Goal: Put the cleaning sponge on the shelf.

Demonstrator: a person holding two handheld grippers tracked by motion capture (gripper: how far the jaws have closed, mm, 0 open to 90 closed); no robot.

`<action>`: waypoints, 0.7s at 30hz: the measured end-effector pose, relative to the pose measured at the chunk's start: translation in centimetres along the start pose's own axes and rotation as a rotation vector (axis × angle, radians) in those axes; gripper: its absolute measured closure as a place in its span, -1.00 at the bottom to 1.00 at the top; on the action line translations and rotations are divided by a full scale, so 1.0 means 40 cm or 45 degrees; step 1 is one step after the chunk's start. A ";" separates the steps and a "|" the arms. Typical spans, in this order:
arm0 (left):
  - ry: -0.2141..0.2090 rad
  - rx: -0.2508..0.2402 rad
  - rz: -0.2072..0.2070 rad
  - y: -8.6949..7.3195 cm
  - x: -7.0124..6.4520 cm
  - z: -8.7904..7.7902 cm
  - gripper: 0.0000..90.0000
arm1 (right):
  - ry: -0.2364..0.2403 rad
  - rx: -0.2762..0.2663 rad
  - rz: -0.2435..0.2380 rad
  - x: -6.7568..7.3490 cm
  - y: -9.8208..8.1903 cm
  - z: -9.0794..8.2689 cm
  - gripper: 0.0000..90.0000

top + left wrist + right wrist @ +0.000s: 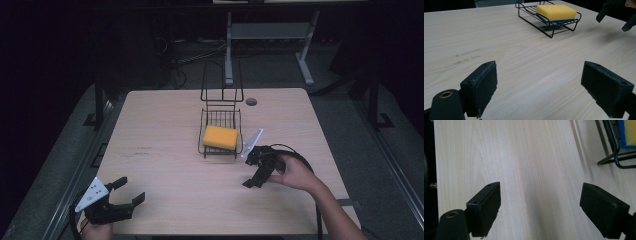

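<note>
Nearest the high camera, at the table's near left corner, the left gripper (127,191) hovered low over the wood with its jaws spread wide and nothing between them. Its own view showed the two black pads (480,86) far apart above bare pale tabletop (524,65), aimed toward the rack.

Farther in and to the right, a hand (295,172) held the right gripper (256,177), which pointed down and leftward over the table (165,150). Its jaws were likewise spread and held nothing; in the right gripper view only wood grain lay between the pads (486,206), with a corner of the wire rack (614,152) and a sliver of the sponge (630,132) at the upper right.

Beyond both grippers, near the middle of the table, stood the black wire rack (221,131), its tall looped back rising on the far side. The yellow sponge (220,137), with a blue underside (549,19) seen from the left gripper, lay flat in the rack's low tray. The right gripper was near the rack's right front corner but apart from it; the left gripper was well apart.

Past the far table edge stood a grey desk frame (270,35) on a dark floor.
</note>
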State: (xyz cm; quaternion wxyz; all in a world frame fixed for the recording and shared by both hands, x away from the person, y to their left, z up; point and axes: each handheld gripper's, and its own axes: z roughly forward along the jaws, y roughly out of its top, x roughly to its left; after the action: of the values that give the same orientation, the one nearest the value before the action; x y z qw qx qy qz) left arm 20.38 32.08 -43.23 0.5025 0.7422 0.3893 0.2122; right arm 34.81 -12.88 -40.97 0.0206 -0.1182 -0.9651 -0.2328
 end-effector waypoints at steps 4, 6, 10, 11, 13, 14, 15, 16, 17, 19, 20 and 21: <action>0.001 0.002 0.000 0.000 -0.001 0.001 -0.71 | -0.003 -0.005 0.006 0.002 -0.014 0.001 -0.63; 0.002 0.004 0.003 0.000 -0.001 0.001 -0.71 | -0.005 -0.003 0.008 0.004 -0.021 0.000 -0.63; 0.003 0.005 0.003 0.000 -0.001 0.001 -0.71 | -0.012 -0.010 0.019 0.004 -0.034 -0.005 -0.63; 0.004 0.005 0.005 0.000 -0.001 0.002 -0.71 | -0.014 -0.010 0.022 0.004 -0.037 -0.006 -0.63; 0.005 0.008 0.007 0.000 -0.001 0.002 -0.71 | -0.016 -0.010 0.020 0.006 -0.041 -0.008 -0.63; 0.005 0.008 0.008 0.000 -0.001 0.002 -0.71 | -0.019 -0.011 0.018 0.007 -0.044 -0.010 -0.63; 0.004 0.008 0.007 0.000 -0.001 0.002 -0.71 | -0.019 -0.009 0.022 0.009 -0.046 -0.011 -0.63; 0.004 0.009 0.008 0.000 -0.002 0.002 -0.71 | -0.024 -0.011 0.020 0.010 -0.049 -0.012 -0.63; 0.004 0.010 0.008 0.000 -0.002 0.002 -0.71 | -0.026 -0.011 0.024 0.011 -0.052 -0.014 -0.63; 0.004 0.010 0.008 0.000 -0.002 0.002 -0.71 | -0.028 -0.012 0.030 0.013 -0.060 -0.016 -0.63; 0.005 0.009 0.008 0.000 -0.002 0.002 -0.71 | -0.027 -0.012 0.033 0.015 -0.063 -0.017 -0.63; 0.005 0.009 0.008 0.000 -0.002 0.002 -0.71 | -0.030 -0.010 0.031 0.015 -0.066 -0.017 -0.63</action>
State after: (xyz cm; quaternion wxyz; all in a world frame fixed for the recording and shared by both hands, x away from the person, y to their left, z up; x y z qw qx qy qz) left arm 20.38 31.99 -43.28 0.4985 0.7449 0.3884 0.2138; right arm 33.59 -15.32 -41.47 0.0118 -0.1329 -0.9629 -0.2347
